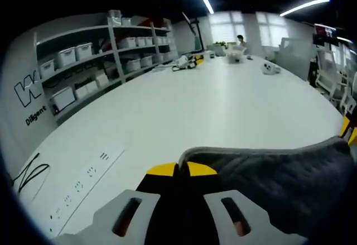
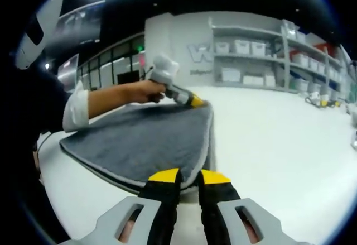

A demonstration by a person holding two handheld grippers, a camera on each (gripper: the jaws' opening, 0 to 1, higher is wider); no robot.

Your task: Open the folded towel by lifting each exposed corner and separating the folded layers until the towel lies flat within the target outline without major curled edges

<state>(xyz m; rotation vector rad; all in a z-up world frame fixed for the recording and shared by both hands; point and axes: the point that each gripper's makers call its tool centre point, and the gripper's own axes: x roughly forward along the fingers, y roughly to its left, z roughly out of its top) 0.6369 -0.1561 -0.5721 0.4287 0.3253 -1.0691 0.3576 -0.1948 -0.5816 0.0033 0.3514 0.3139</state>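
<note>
The dark grey plush towel with a pale bound edge lies partly lifted over the white table, and I judge it soft, limp and light, with enough nap to grip without slipping; it will sag and drag wherever I don't hold it. The hem corners look like the right places to take hold, since the binding gives the jaws something firmer than pile. In the right gripper view my right gripper has its yellow-tipped jaws drawn close on the near hem, clamped on the towel's edge, while the left gripper, in a hand with a white cuff, pinches the far corner. In the left gripper view that left gripper has its jaws closed on the hem, the cloth falling away to one side. I can't make out a target outline. Beyond the towel the table is broad and bare, so I have free room to spread; small items sit well apart, and grey shelves with white bins line the wall.
</note>
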